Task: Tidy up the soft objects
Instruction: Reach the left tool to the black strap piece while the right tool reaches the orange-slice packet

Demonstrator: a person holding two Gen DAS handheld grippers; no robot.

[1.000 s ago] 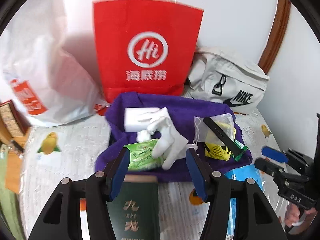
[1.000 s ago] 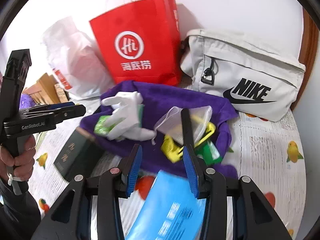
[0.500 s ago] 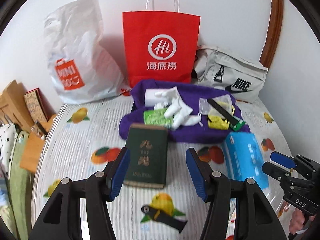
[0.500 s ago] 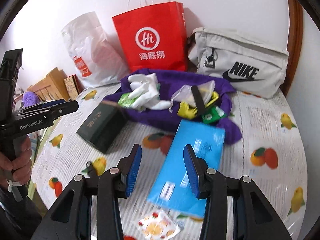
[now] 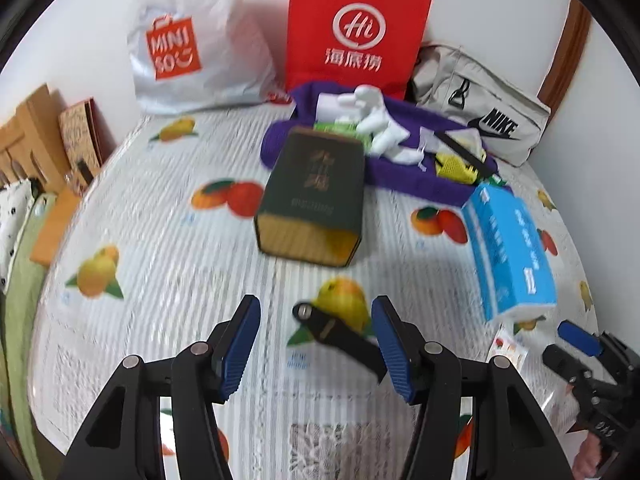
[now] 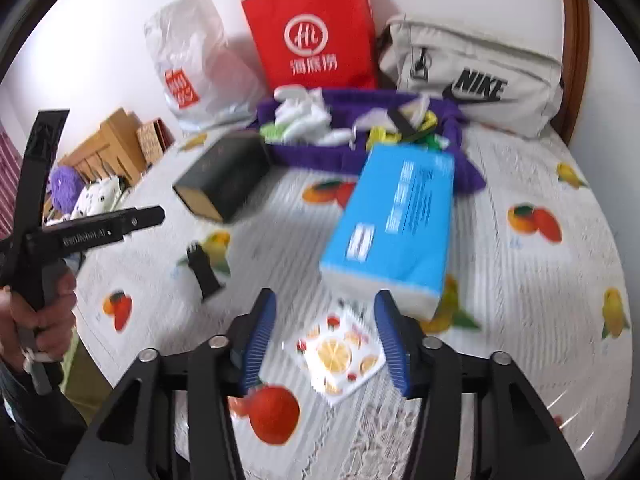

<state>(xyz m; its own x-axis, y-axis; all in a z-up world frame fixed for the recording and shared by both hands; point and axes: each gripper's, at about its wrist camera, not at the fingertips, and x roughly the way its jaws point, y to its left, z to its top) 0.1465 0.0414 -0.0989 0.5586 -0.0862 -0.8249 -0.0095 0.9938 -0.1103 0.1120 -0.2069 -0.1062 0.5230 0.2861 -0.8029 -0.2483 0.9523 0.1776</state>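
A purple cloth basket [image 5: 404,182] at the back of the table holds a white glove [image 5: 376,120], a green pack, a yellow net item and a black strap. It also shows in the right wrist view [image 6: 340,156]. My left gripper [image 5: 316,344] is open and empty, low over a black strap [image 5: 340,336] on the tablecloth. My right gripper [image 6: 324,336] is open and empty above a small fruit-print packet [image 6: 340,354], in front of a blue tissue pack [image 6: 396,220].
A dark green box [image 5: 314,196] lies mid-table before the basket. A red paper bag [image 5: 356,28], a white MINISO bag [image 5: 192,40] and a grey Nike bag [image 5: 484,116] stand along the back wall. Wooden boxes [image 5: 36,136] sit off the left edge.
Both grippers have pulled back from the basket toward the table's front. The black strap and the fruit-print packet have come into view between the fingers. Both stay open.
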